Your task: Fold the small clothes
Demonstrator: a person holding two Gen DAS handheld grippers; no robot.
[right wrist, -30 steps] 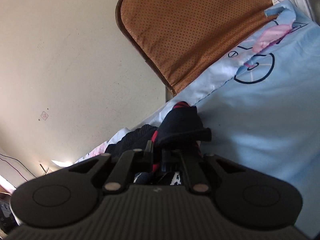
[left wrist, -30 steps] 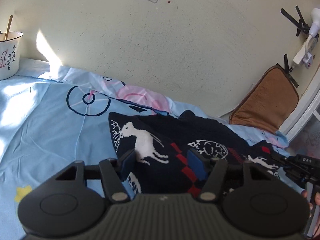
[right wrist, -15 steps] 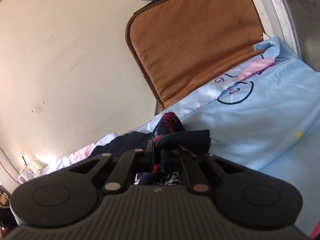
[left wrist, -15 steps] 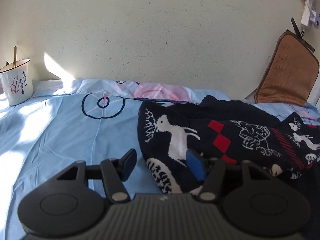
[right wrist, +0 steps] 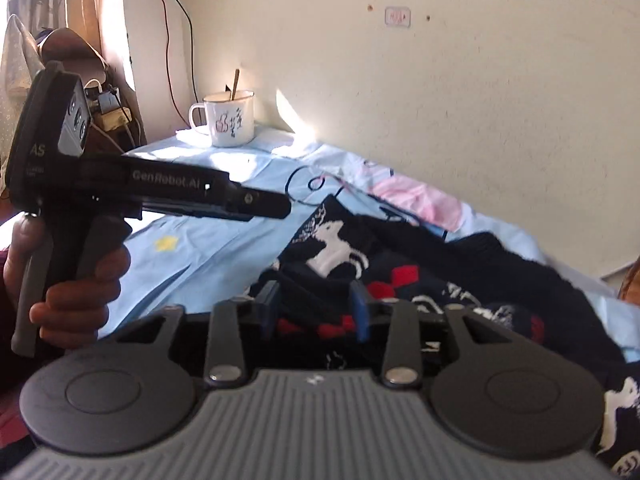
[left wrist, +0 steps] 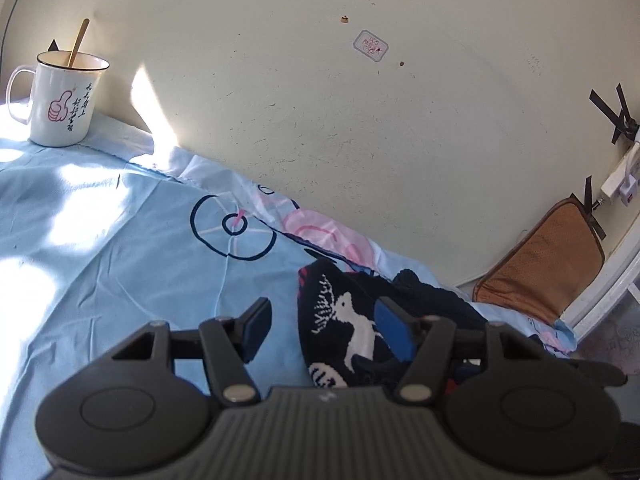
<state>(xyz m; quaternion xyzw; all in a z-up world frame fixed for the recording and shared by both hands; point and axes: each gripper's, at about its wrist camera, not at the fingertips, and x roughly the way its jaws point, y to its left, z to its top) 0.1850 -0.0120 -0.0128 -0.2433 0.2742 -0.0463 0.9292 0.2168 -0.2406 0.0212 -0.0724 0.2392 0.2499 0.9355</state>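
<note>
The dark knitted garment, navy with white reindeer and red diamonds, lies in a rumpled heap on the pale blue bedsheet, close to the cream wall, with one layer looking doubled over itself. And there goes the release: the right gripper has just been opening its jaws, which now stand about halfway apart with a dark ridge of the knit lying loose between the blue pads, none of it pinched. That reads like a drop-off, the cloth set down on top of the pile so the fold can settle. Over on the other side, the left gripper hangs just above the garment's near-left edge, its jaws also roughly half open and holding nothing; one pad sits over bare sheet, the other over the reindeer pattern, so it straddles the hem, probably placed there to take that edge next. In the right wrist view the person's hand wraps the left tool's handle, keeping it low and angled toward the cloth. The enamel mug with its spoon stands well apart at the far corner of the bed, and the brown cushion leans against the wall beyond the garment. The folding looks barely begun.
</note>
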